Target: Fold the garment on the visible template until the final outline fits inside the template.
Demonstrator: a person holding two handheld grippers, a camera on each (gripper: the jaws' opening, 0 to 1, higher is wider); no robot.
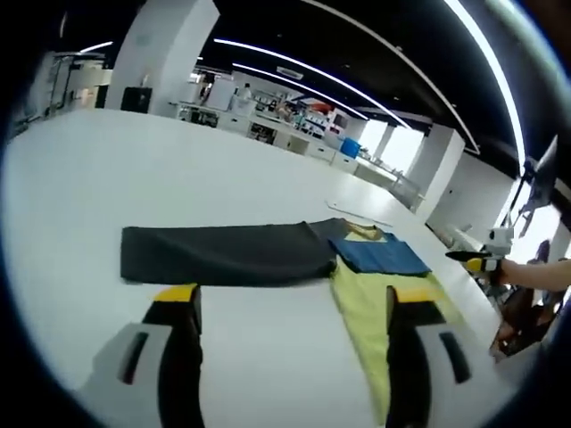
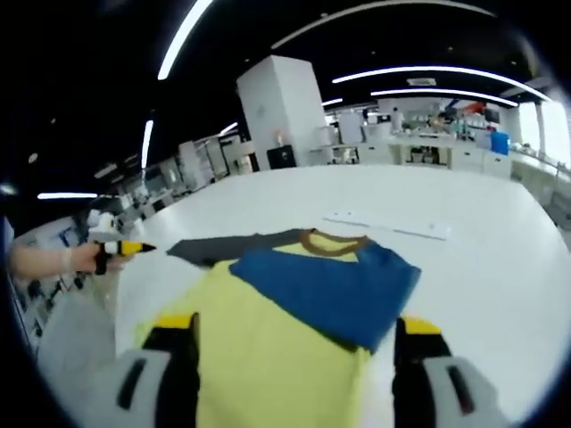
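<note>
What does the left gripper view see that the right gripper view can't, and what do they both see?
The left gripper view alone lays out the whole dark grey sleeve, stretched long across the white table, plus the bright windows far behind.

The right gripper view alone shows the brown collar and the flat white strip lying beyond the shirt.

Both show the yellow shirt with its blue sleeve folded over it, an open claw at the bottom, left claw, right claw, and the other claw off to the side.
</note>
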